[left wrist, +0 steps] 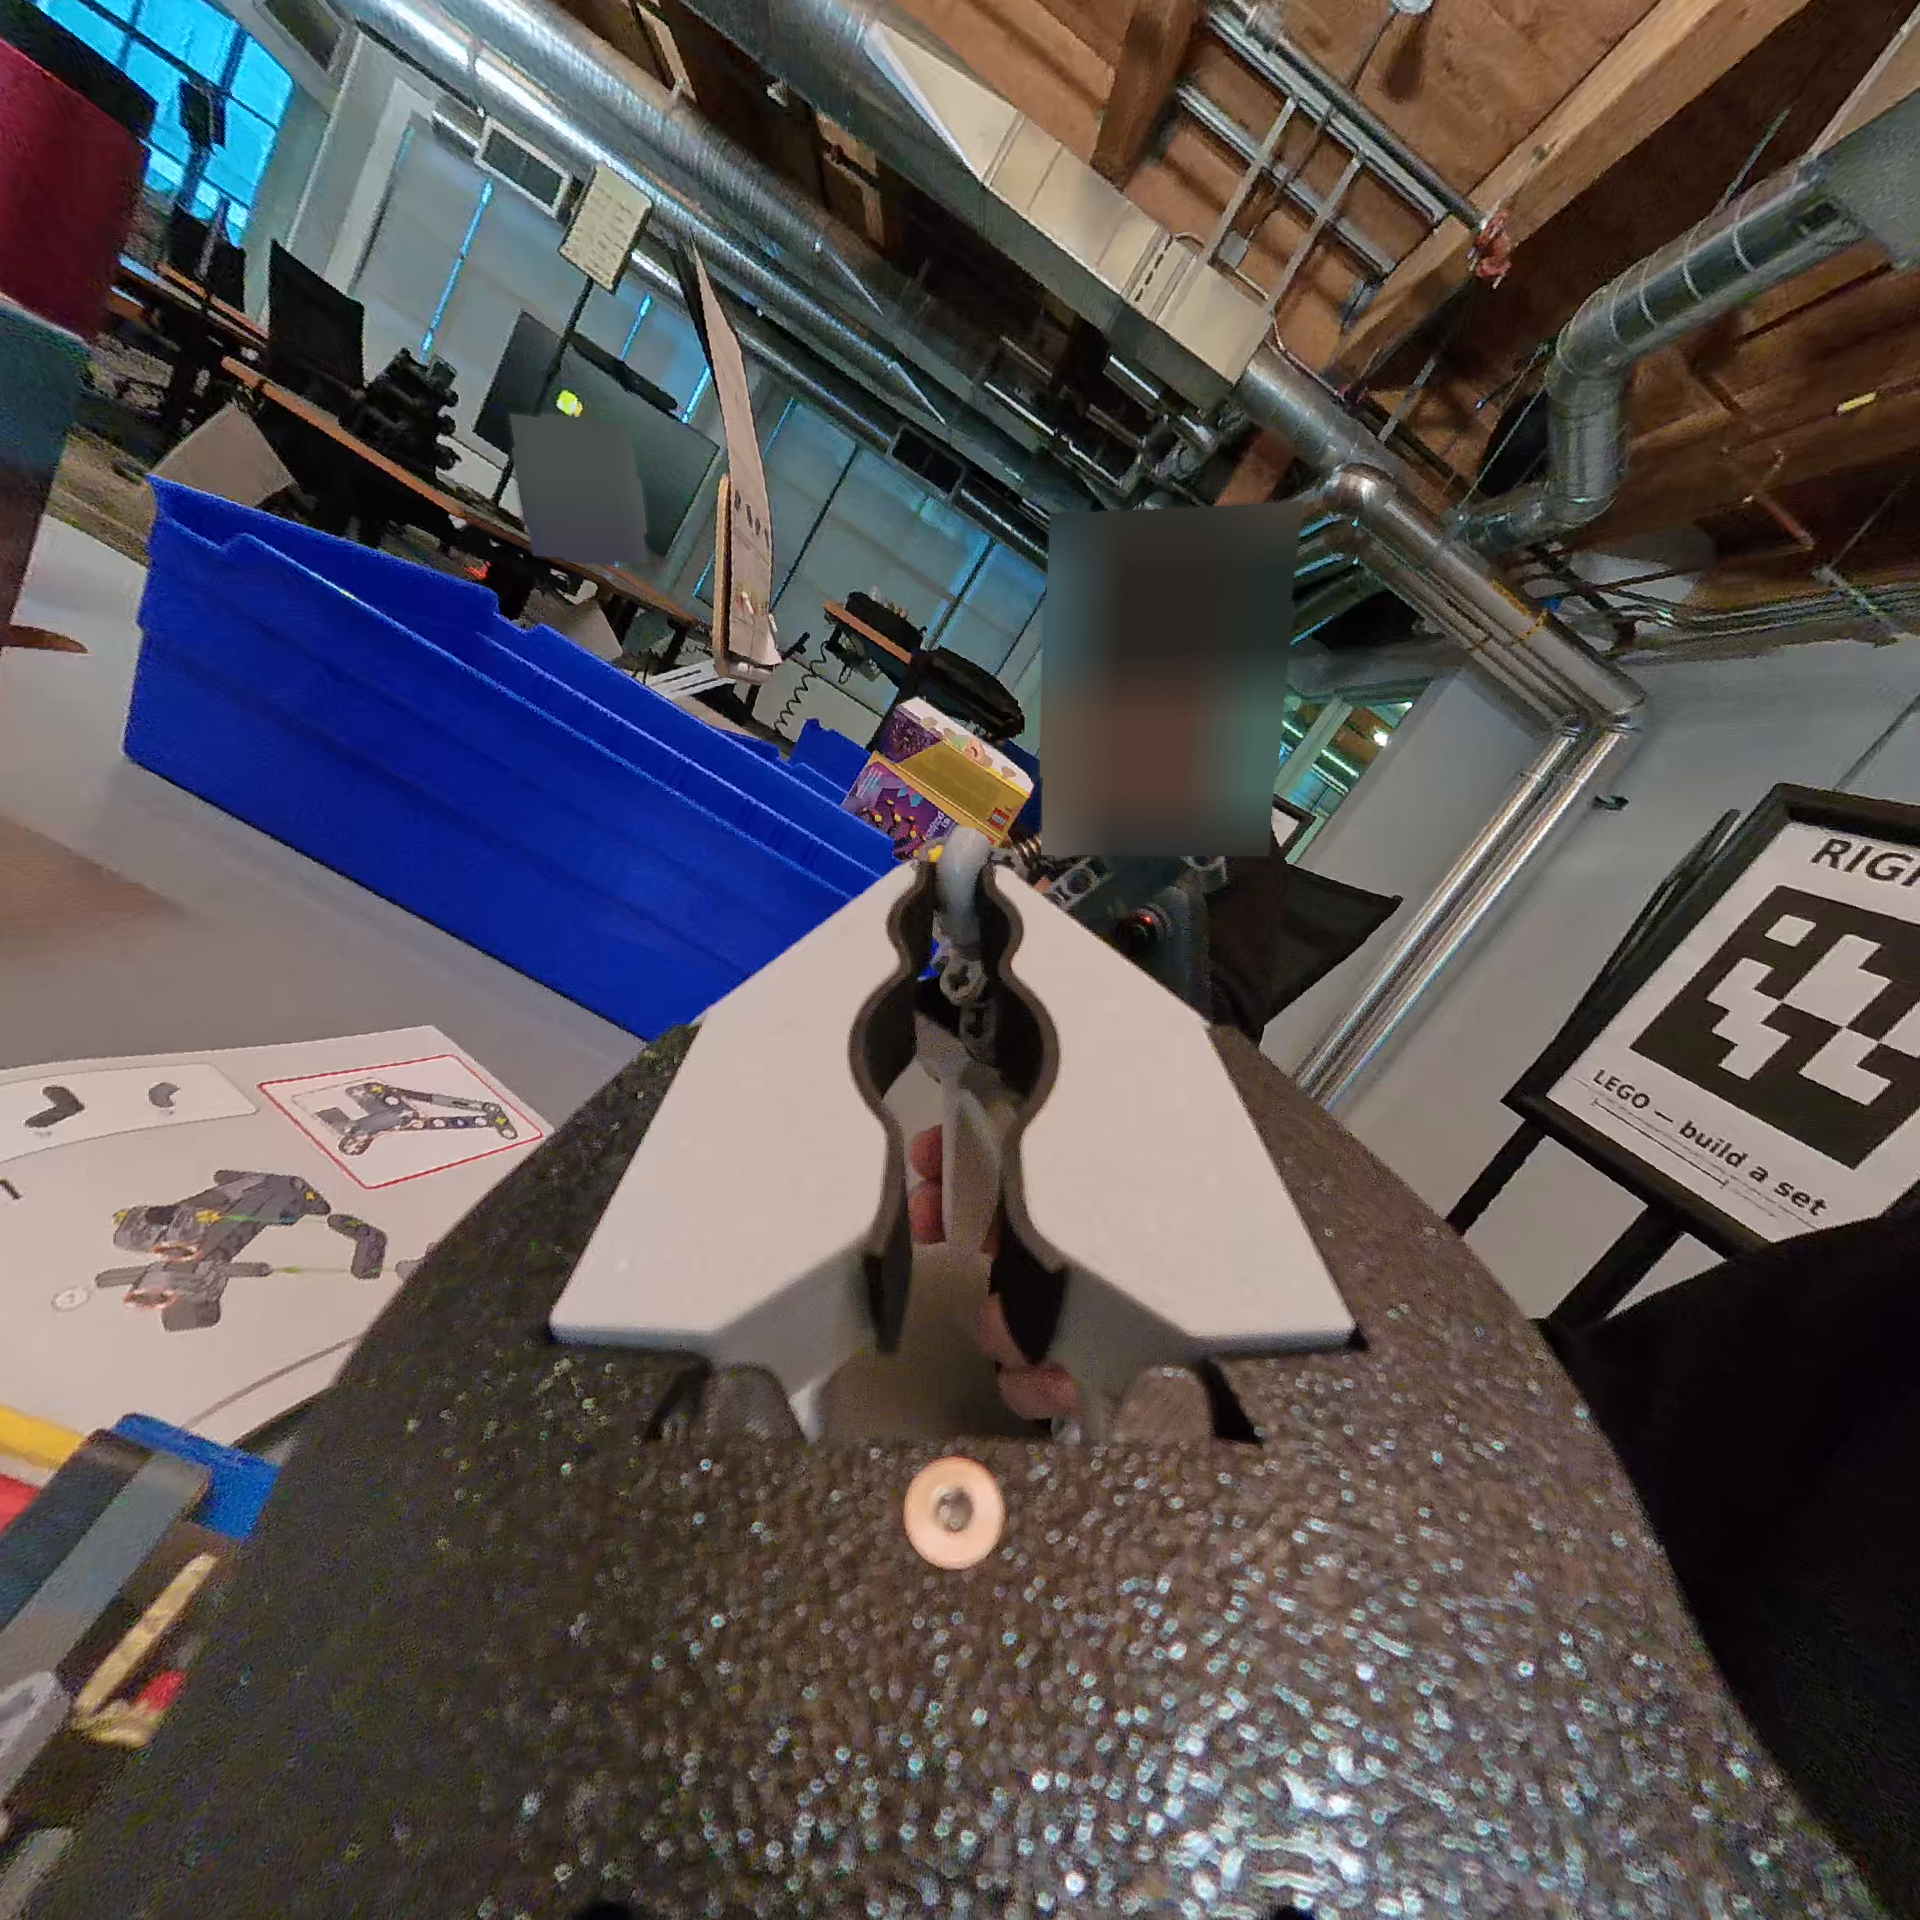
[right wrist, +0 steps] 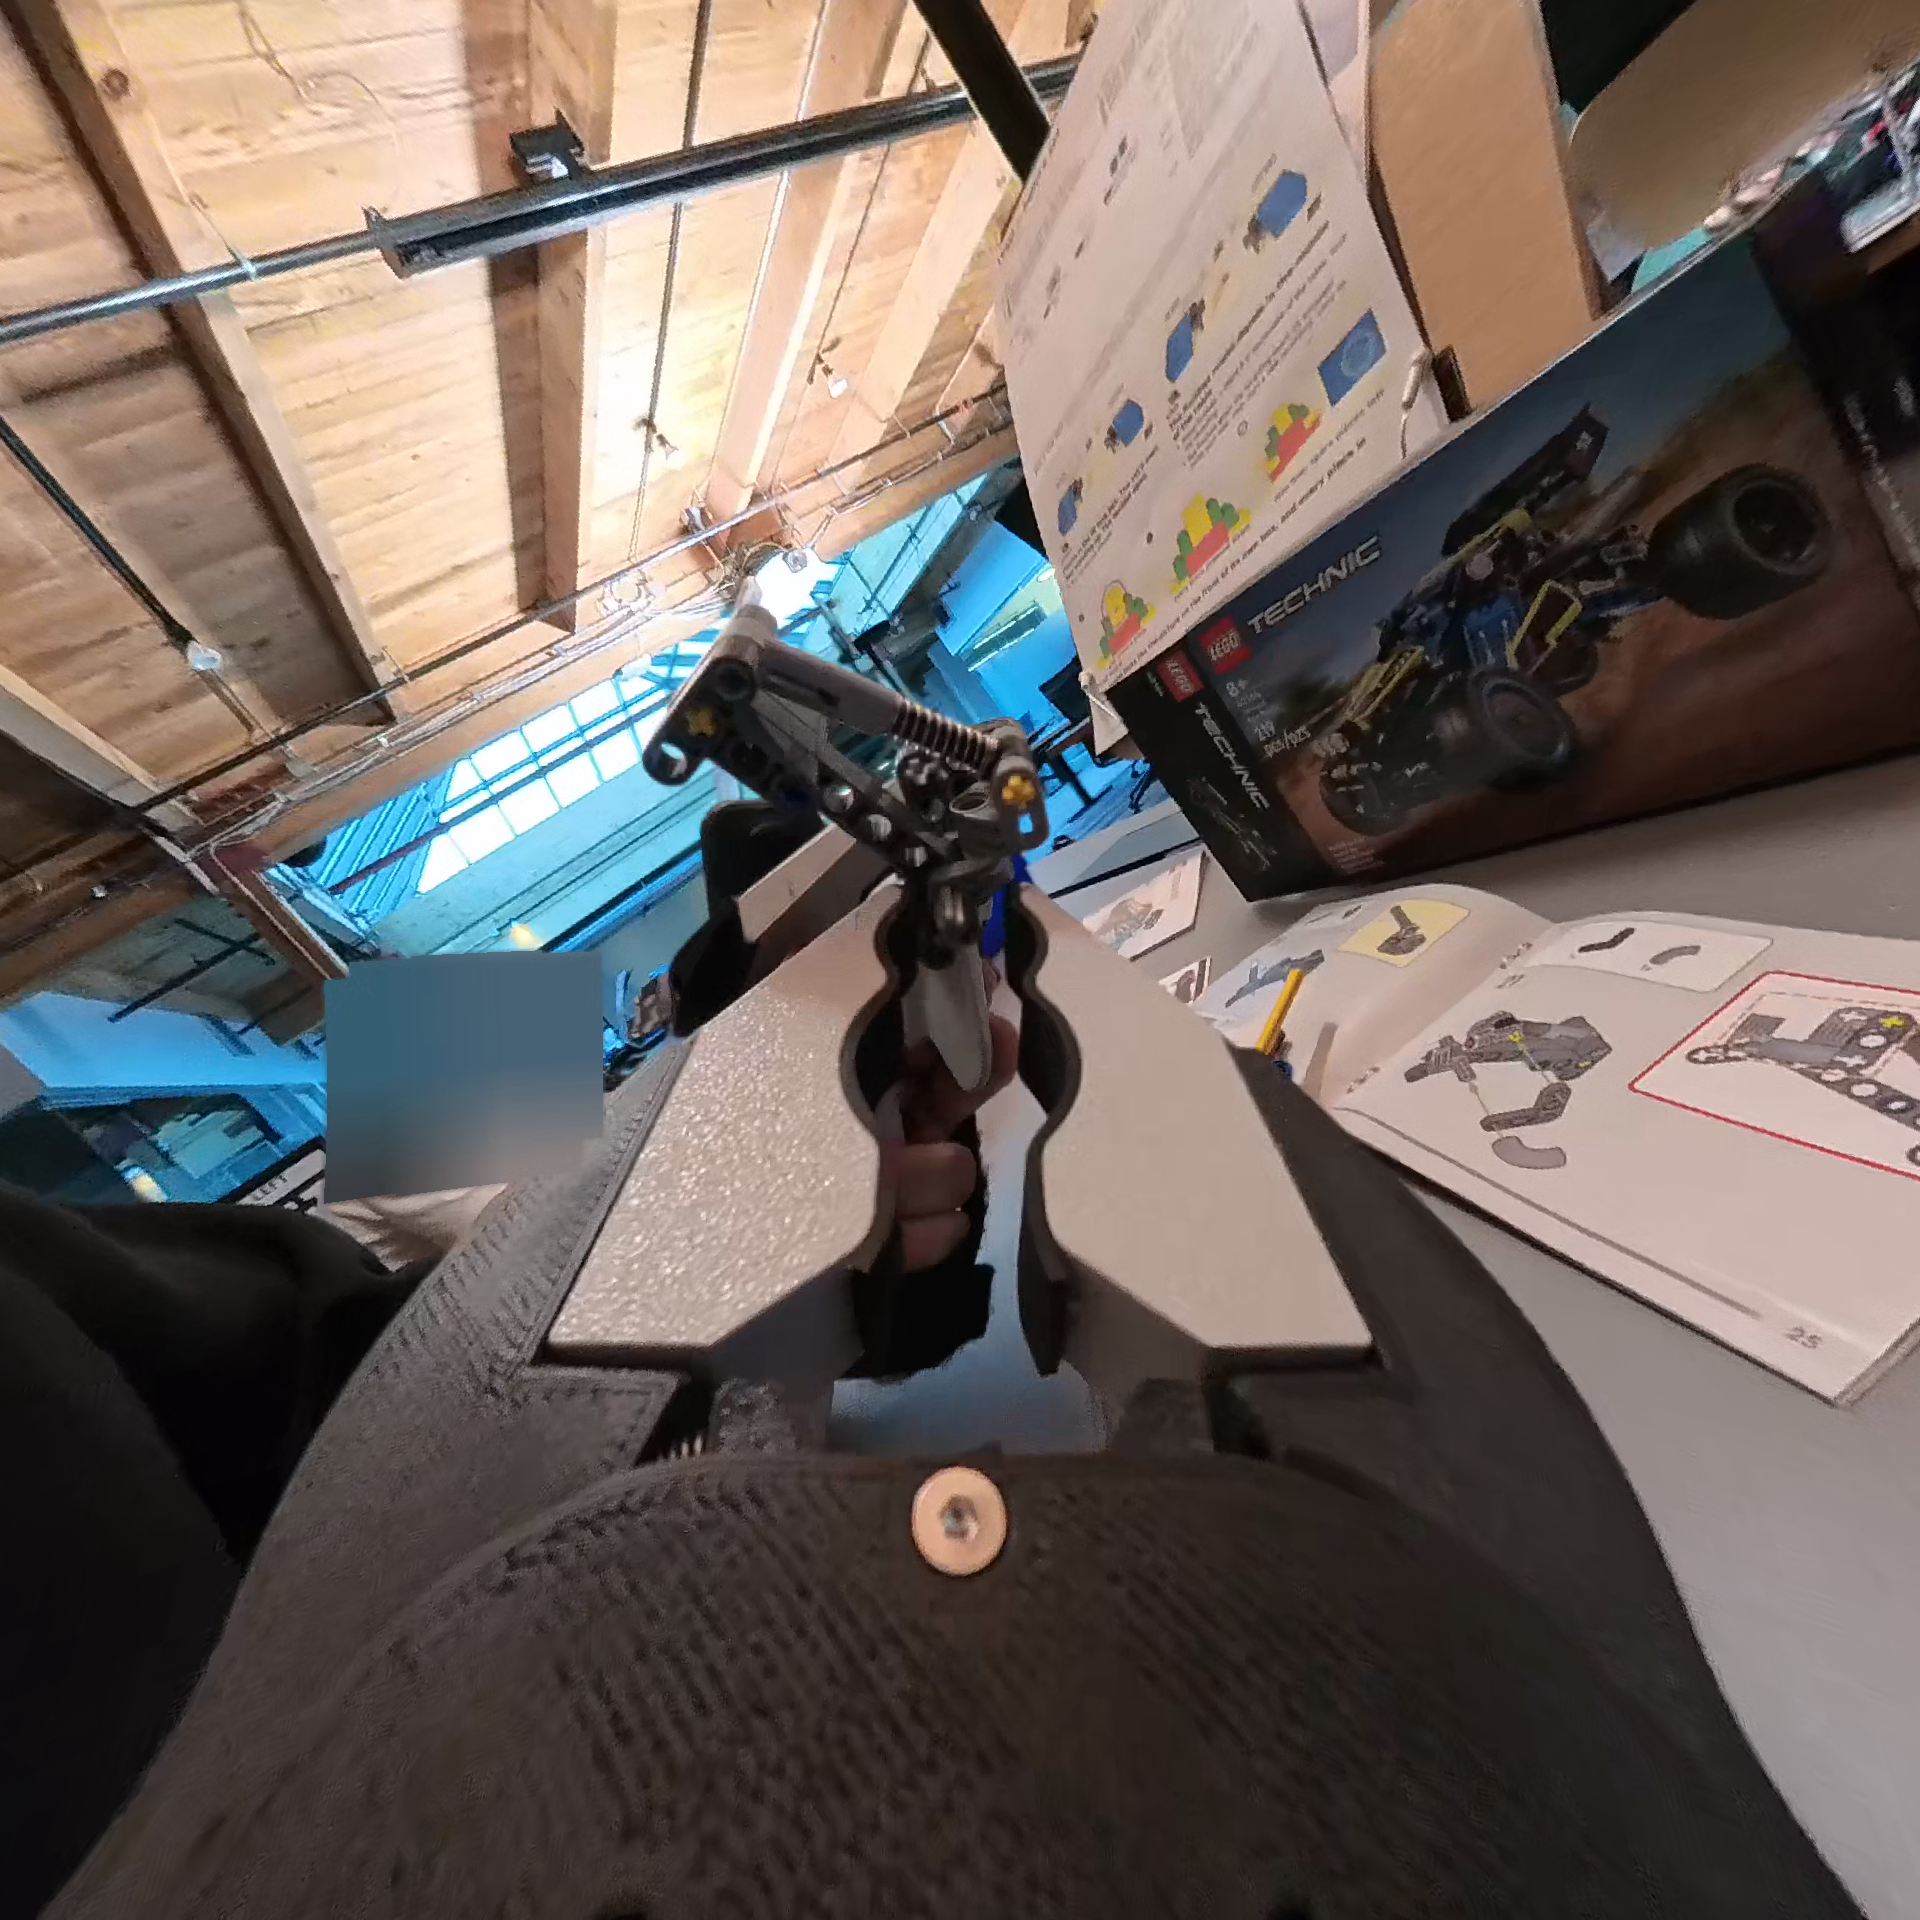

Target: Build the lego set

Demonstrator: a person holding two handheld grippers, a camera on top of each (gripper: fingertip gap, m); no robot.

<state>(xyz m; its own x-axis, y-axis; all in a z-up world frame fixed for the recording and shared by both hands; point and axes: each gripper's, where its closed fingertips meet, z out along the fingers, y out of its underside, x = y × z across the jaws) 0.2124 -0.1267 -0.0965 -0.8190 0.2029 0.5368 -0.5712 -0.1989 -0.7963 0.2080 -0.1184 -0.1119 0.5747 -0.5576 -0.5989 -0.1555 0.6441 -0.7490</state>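
My right gripper [right wrist: 958,906] is shut on a dark grey lego assembly [right wrist: 831,748] with a coil spring and yellow pins, held up in the air, tilted left. A light grey panel [right wrist: 954,1013] of it sits between the jaws. My left gripper [left wrist: 958,883] is shut on a light grey lego part [left wrist: 961,914] with a yellow pin at its top. The left gripper's fingers [right wrist: 774,894] also show in the right wrist view just behind the assembly, tip to tip with the right one. I cannot tell whether both hold the same assembly. A hand shows through each gap.
An open instruction booklet [left wrist: 208,1195] lies on the grey table [left wrist: 156,935]; it also shows in the right wrist view [right wrist: 1610,1122]. Blue bins [left wrist: 468,748] stand behind it. A large lego box [right wrist: 1507,675], a small purple-yellow box [left wrist: 935,790] and a framed sign [left wrist: 1766,1039] are nearby.
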